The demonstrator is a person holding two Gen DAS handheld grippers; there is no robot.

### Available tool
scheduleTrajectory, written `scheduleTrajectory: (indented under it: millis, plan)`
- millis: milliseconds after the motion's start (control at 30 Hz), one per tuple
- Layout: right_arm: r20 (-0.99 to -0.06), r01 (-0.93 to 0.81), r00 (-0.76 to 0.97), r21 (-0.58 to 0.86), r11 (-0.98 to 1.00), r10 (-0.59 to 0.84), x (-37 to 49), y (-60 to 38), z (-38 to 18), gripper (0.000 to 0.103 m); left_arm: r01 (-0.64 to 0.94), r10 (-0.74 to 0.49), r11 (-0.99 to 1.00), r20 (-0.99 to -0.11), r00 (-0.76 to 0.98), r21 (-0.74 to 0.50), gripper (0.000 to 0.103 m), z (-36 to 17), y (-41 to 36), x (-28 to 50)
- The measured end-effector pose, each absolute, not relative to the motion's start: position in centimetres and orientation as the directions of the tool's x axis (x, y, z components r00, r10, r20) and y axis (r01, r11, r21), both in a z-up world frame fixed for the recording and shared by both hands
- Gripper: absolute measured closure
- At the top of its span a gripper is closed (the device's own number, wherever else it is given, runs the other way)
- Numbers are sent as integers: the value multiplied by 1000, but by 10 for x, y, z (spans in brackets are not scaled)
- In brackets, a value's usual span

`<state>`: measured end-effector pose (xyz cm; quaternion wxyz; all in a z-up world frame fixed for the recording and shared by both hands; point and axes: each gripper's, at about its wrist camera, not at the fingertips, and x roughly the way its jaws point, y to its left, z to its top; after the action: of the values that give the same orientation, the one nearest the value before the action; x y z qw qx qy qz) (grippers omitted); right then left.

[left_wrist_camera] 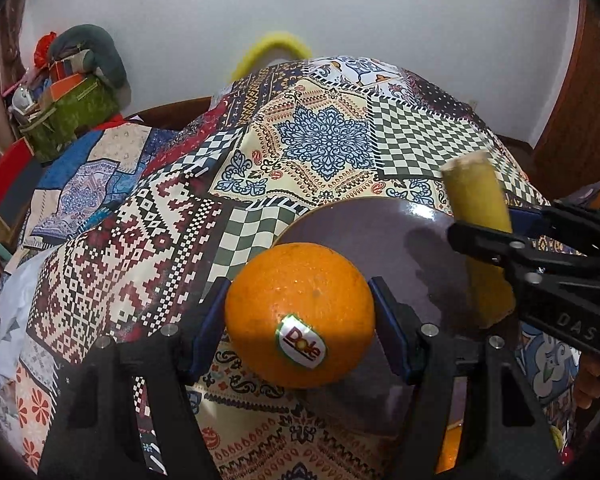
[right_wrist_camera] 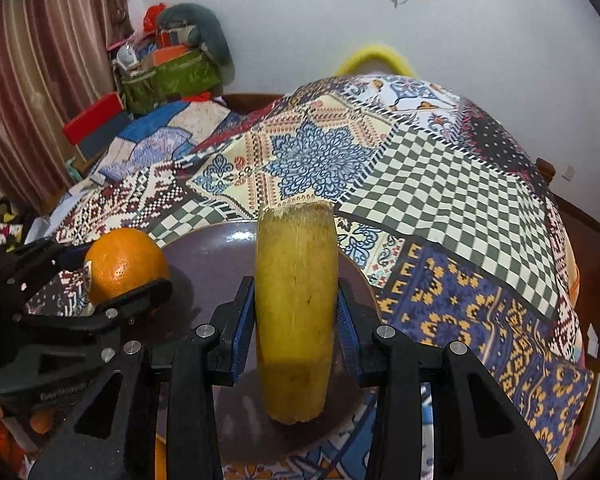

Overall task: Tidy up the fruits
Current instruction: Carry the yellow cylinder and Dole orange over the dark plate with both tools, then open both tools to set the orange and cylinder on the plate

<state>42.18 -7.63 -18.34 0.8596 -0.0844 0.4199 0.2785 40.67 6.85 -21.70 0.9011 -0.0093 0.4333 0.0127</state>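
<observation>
An orange (left_wrist_camera: 300, 316) with a Dole sticker sits between the blue pads of my left gripper (left_wrist_camera: 300, 320), which is shut on it just above the near left rim of a dark purple plate (left_wrist_camera: 364, 224). My right gripper (right_wrist_camera: 296, 316) is shut on a yellow banana piece (right_wrist_camera: 296, 300) with cut ends, held upright over the same plate (right_wrist_camera: 216, 264). In the left wrist view the banana piece (left_wrist_camera: 480, 216) and right gripper (left_wrist_camera: 512, 256) show at the right. The right wrist view has the orange (right_wrist_camera: 124, 264) and left gripper (right_wrist_camera: 112, 292) at the left.
The plate rests on a patchwork patterned tablecloth (left_wrist_camera: 324, 140) over a rounded table. A green bag with clutter (right_wrist_camera: 172, 76) and a red box (right_wrist_camera: 96, 120) stand at the back left by a curtain. Something orange (left_wrist_camera: 450, 452) shows under my left gripper.
</observation>
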Motion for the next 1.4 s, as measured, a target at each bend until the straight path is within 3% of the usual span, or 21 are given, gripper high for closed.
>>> scheduleTrajectory:
  millis: [400, 967, 1400]
  plan:
    - [-834, -539, 423, 83, 838, 354, 435, -69, -203, 68, -25, -3, 999, -799, 601, -23, 35, -223, 68, 417]
    - [-759, -550, 486, 119, 827, 432, 390, -89, -157, 67, -14, -27, 999, -750, 661, -48, 34, -186, 67, 372]
    - [-676, -527, 593, 85, 846, 437, 319, -121, -114, 59, -13, -29, 998, -683, 730, -57, 34, -135, 67, 294]
